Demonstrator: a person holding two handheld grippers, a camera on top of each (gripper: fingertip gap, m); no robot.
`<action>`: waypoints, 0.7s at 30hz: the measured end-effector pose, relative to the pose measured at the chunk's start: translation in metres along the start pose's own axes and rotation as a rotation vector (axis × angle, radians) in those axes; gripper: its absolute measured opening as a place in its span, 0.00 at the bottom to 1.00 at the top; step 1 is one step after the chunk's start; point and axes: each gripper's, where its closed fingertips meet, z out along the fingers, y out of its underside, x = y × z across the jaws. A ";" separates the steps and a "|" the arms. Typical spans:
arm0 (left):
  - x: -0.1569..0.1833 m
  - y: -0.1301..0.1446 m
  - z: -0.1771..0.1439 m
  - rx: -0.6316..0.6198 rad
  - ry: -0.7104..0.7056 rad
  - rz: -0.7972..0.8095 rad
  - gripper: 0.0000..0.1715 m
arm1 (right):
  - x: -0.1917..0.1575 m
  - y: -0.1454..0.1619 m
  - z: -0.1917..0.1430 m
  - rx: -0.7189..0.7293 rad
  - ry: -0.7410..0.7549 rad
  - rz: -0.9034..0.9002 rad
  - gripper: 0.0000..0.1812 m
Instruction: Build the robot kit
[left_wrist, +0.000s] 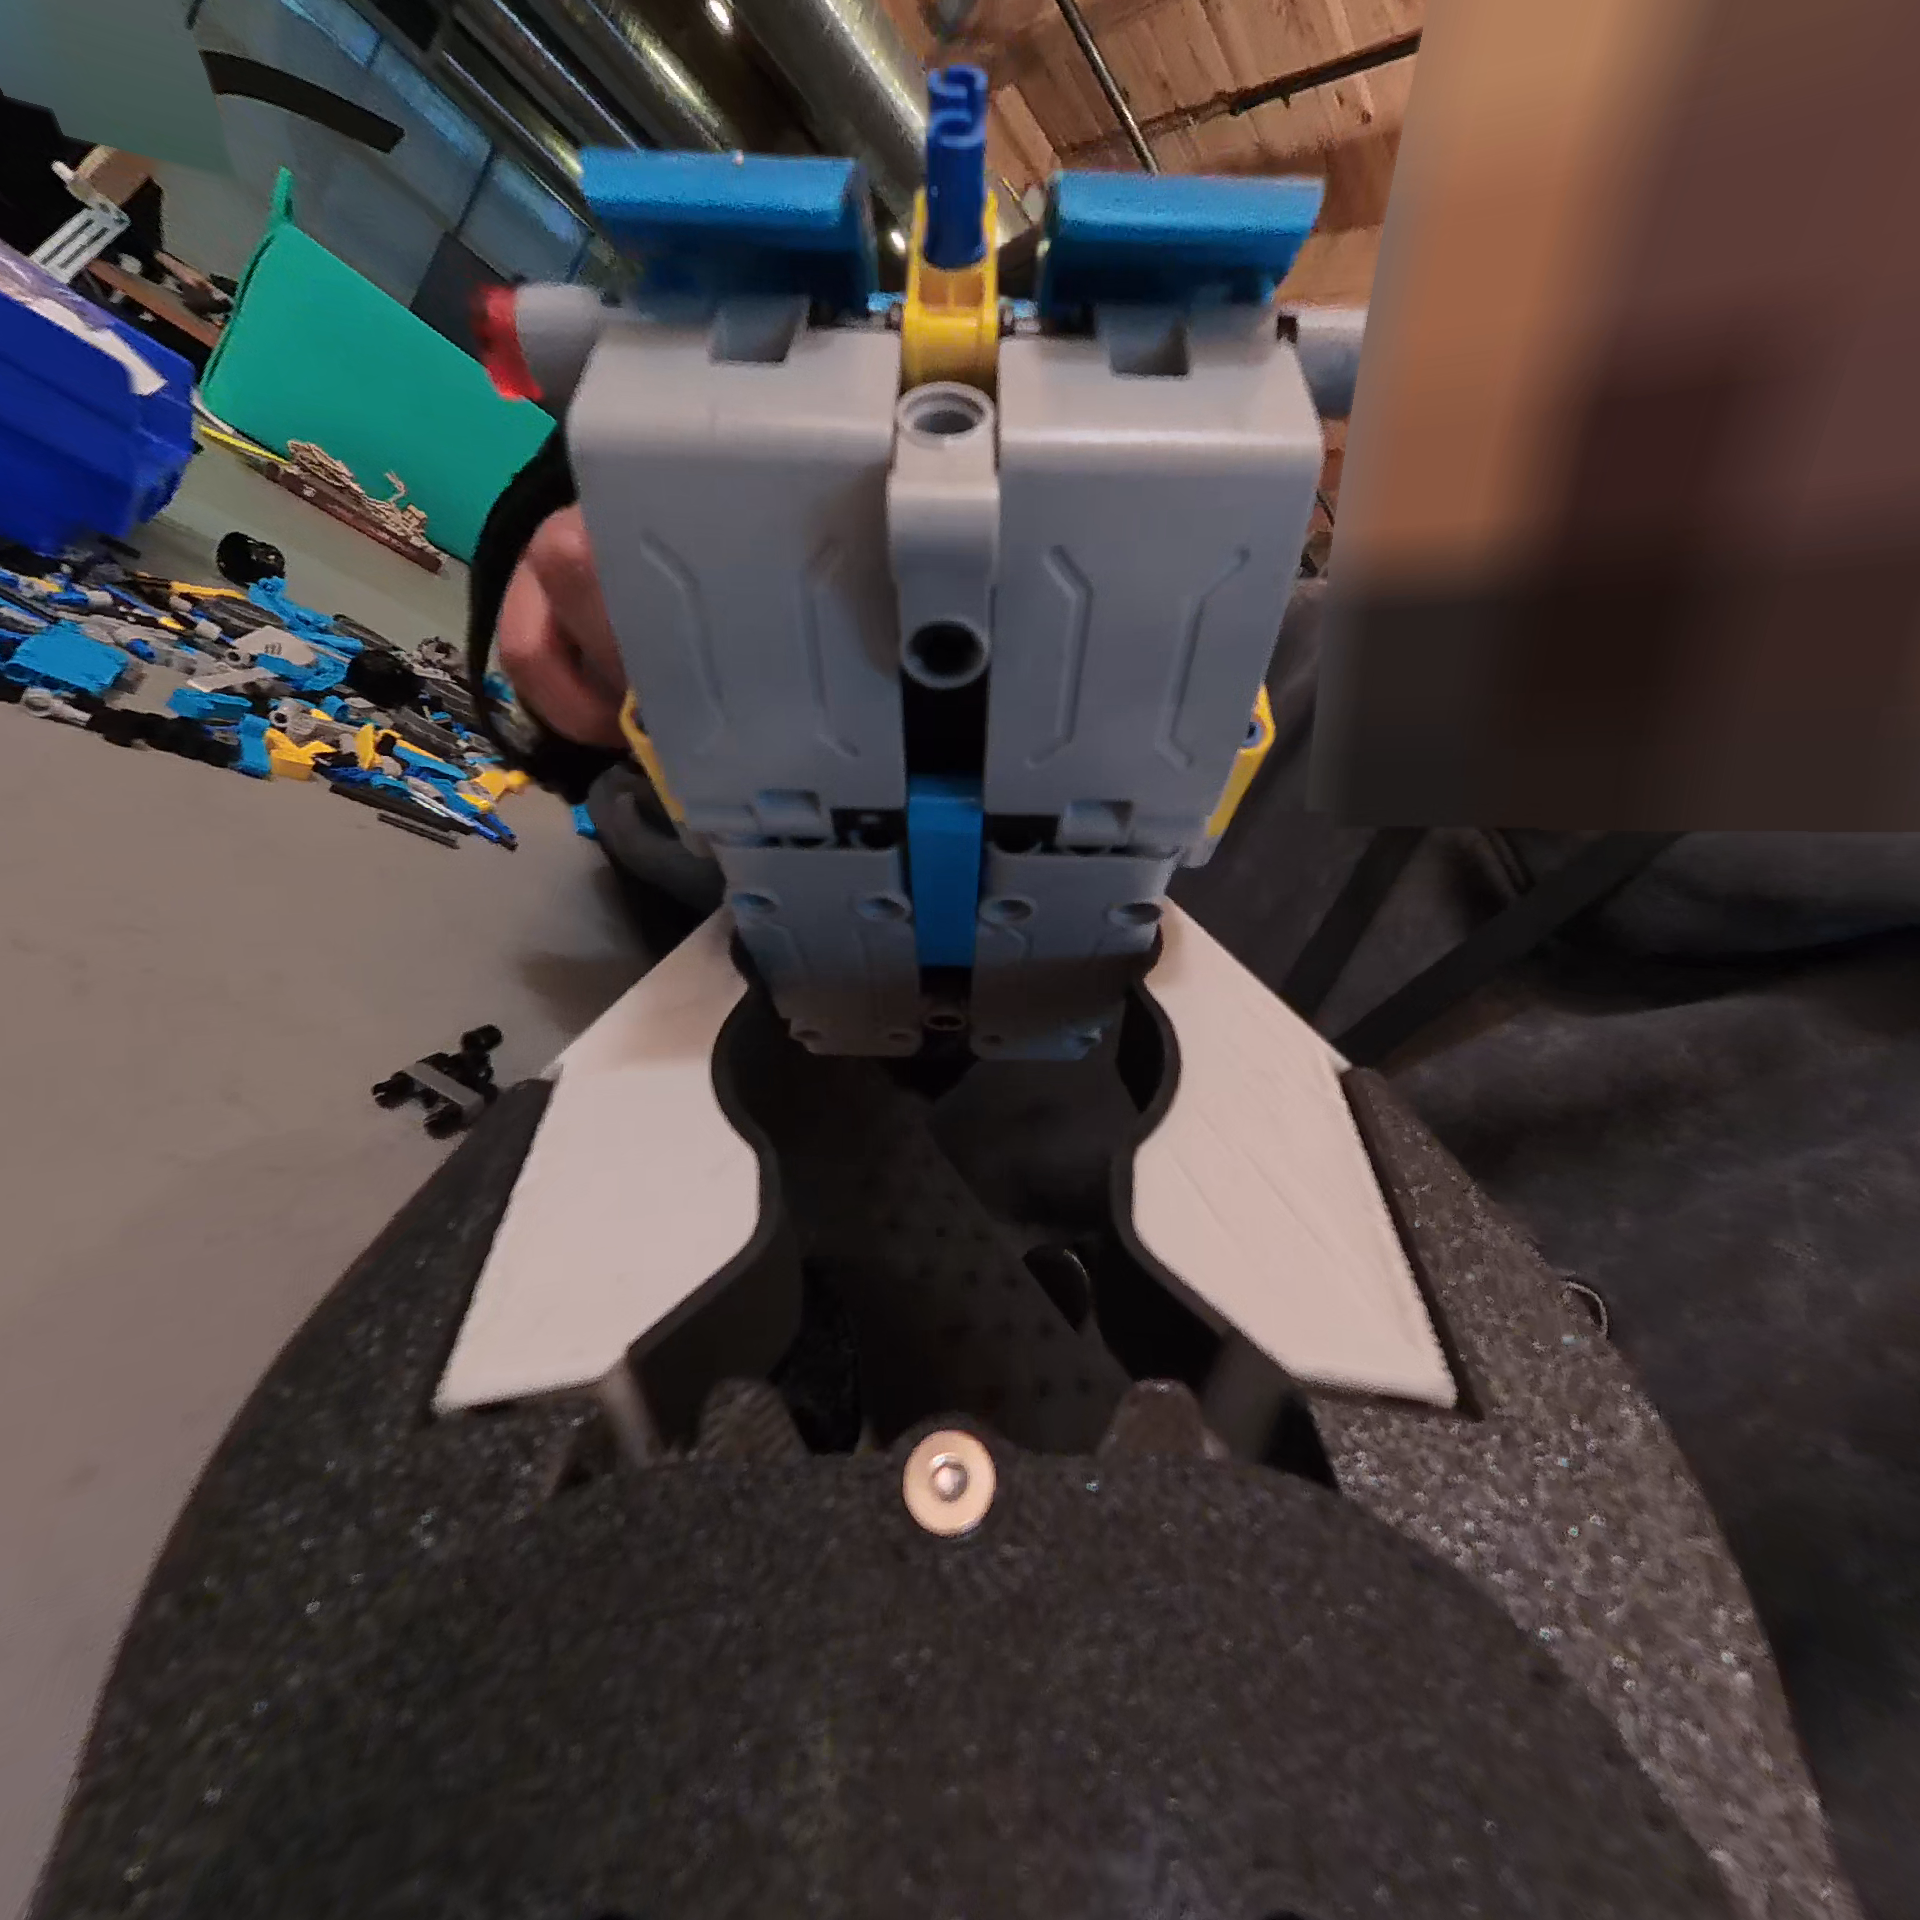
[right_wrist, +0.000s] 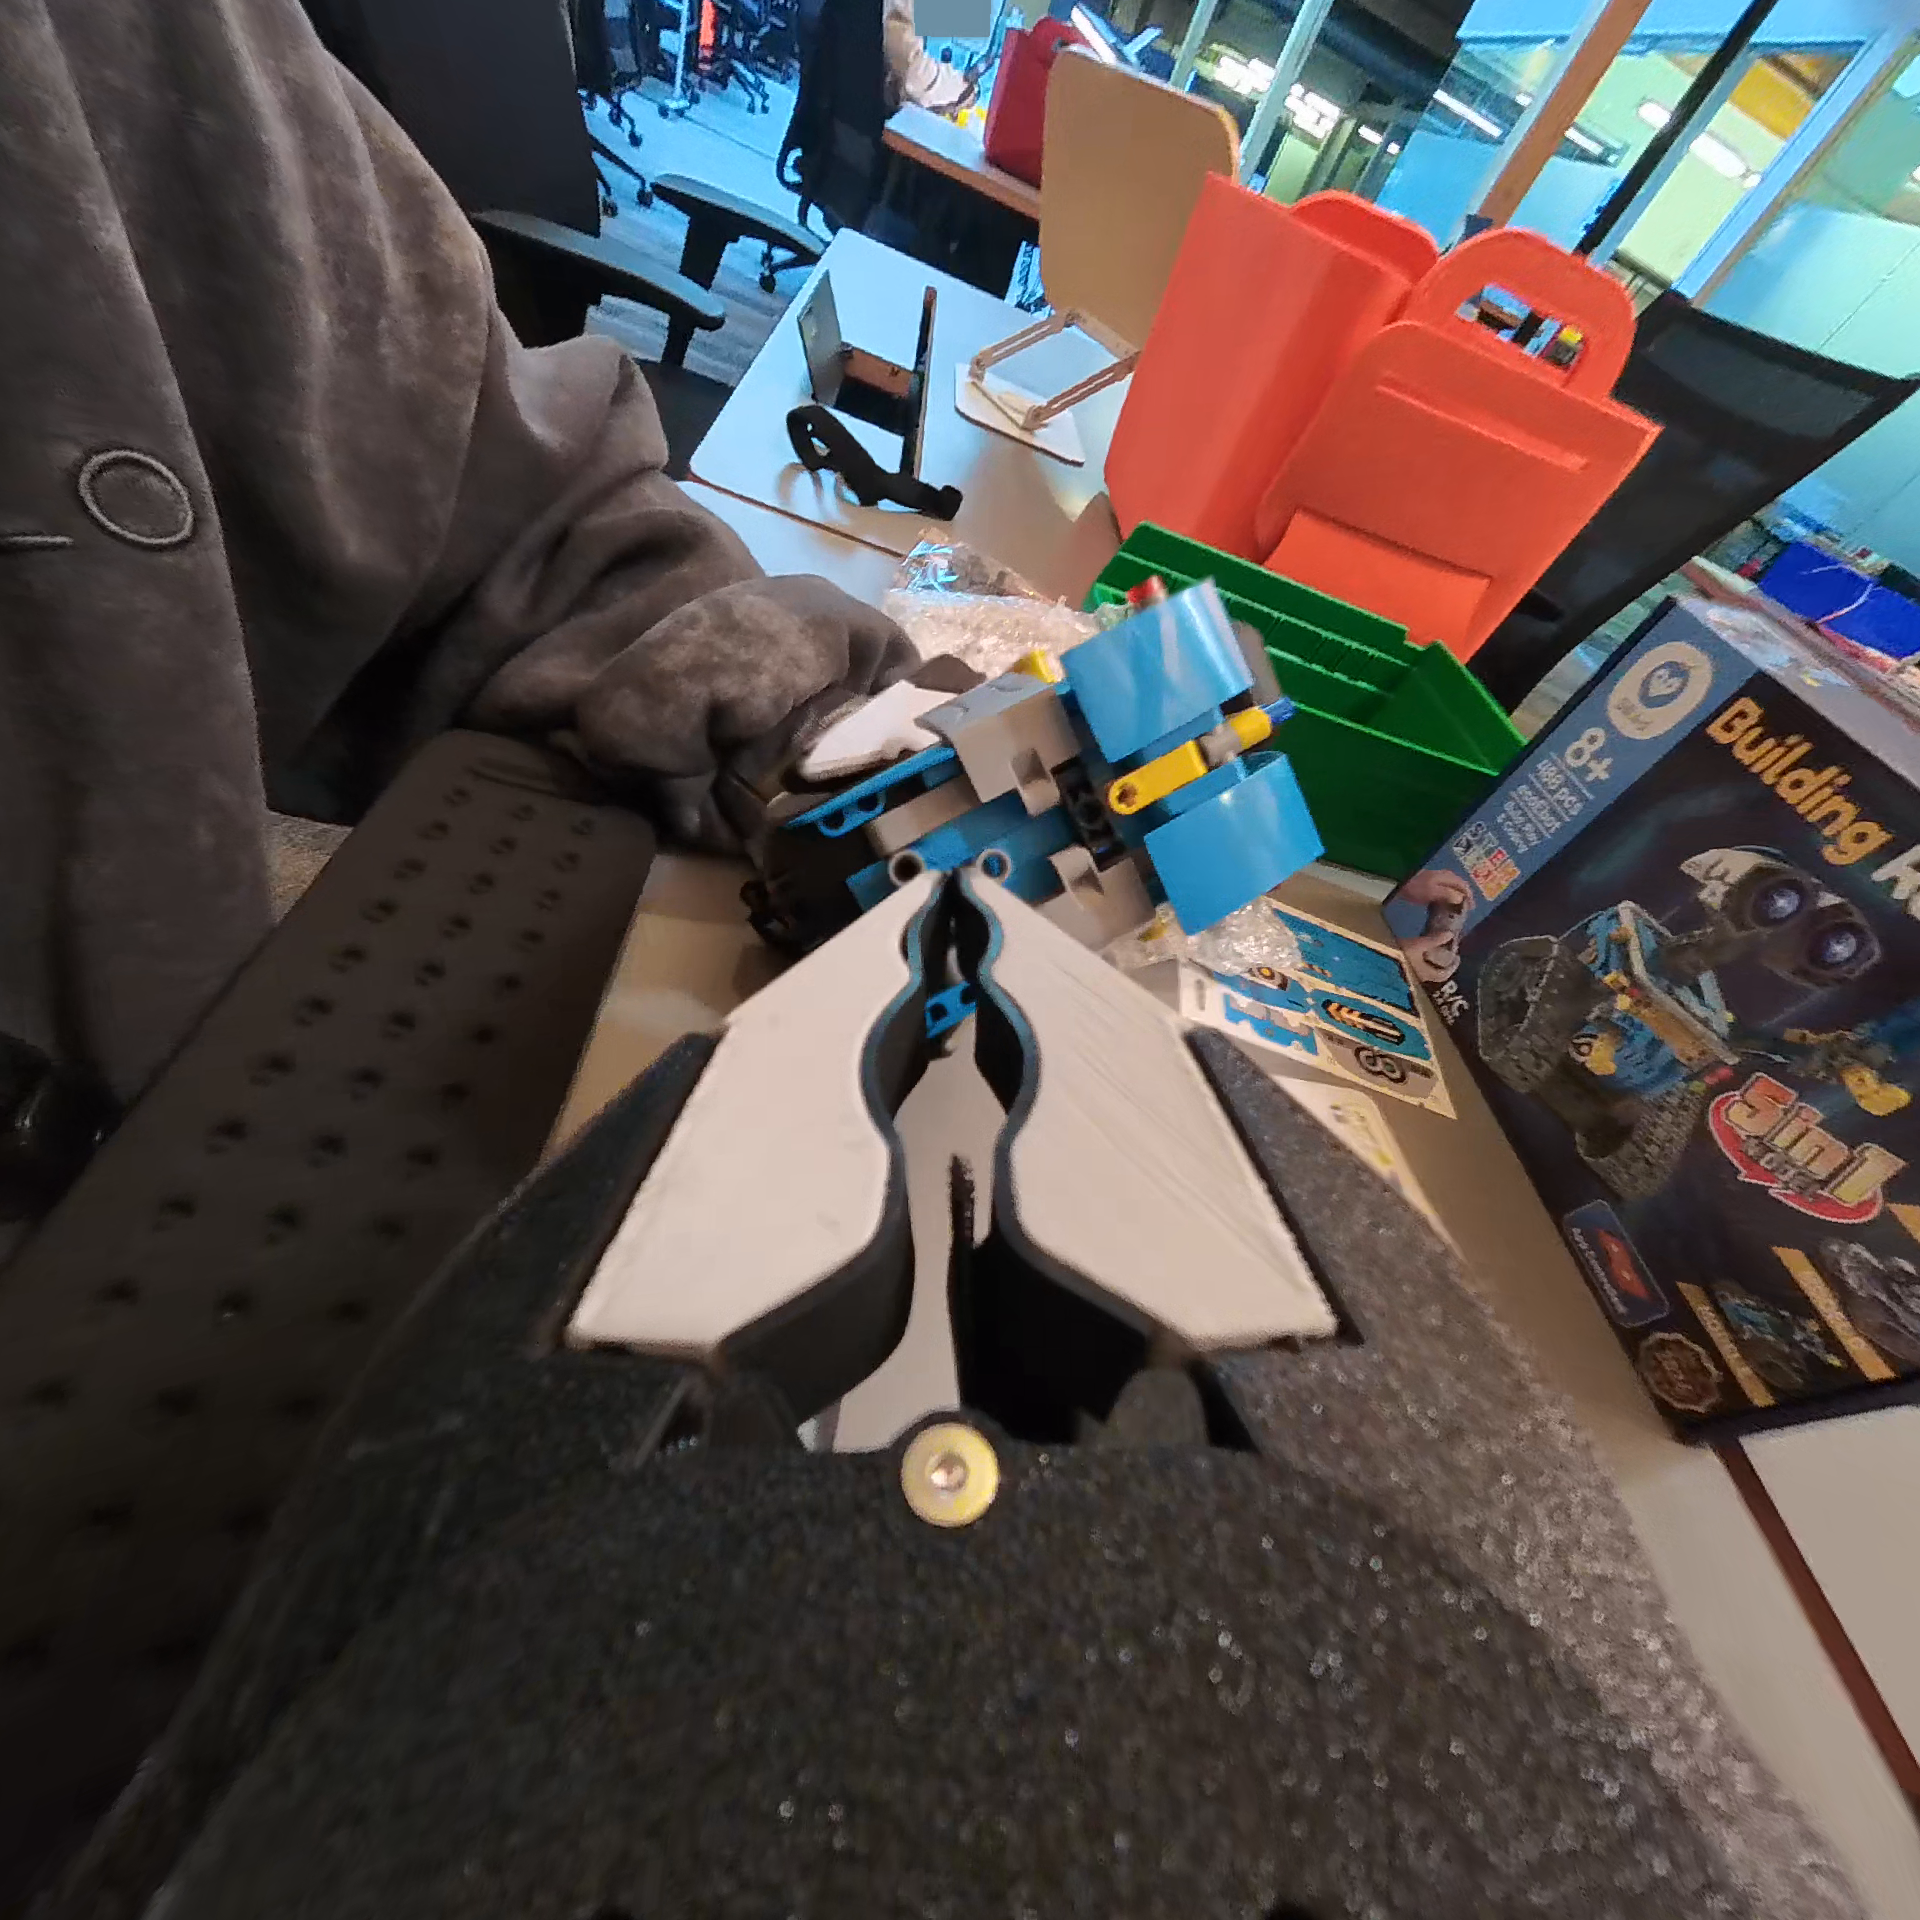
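Observation:
A brick-built model (left_wrist: 940, 582) of grey panels, blue curved parts and a yellow connector with a dark blue pin on top stands upright between my left gripper's white fingers. My left gripper (left_wrist: 945, 977) is shut on the model's lower end. In the right wrist view the same model (right_wrist: 1081, 790) lies tilted above the table. My right gripper (right_wrist: 951, 894) is nearly closed, its tips at the model's blue beam (right_wrist: 940, 1008), which runs down between the fingers. The left gripper's white finger (right_wrist: 868, 740) shows on the model's far side.
A pile of loose blue, yellow and black bricks (left_wrist: 260, 675), a blue bin (left_wrist: 73, 436) and a small black part (left_wrist: 442, 1086) lie left. A green bin (right_wrist: 1371, 707), orange bags (right_wrist: 1403, 416), the set's box (right_wrist: 1714, 987) and a sticker sheet (right_wrist: 1320, 997) lie right.

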 end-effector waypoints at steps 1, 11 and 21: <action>0.002 0.002 0.002 -0.011 0.013 0.003 0.38 | -0.004 0.006 0.007 -0.019 -0.018 0.010 0.00; -0.023 -0.020 -0.023 0.090 -0.142 0.011 0.38 | 0.050 0.049 -0.017 -0.030 0.225 0.202 0.05; -0.048 -0.037 -0.047 0.206 -0.265 -0.046 0.38 | -0.006 0.148 -0.028 -0.427 -0.214 0.396 0.21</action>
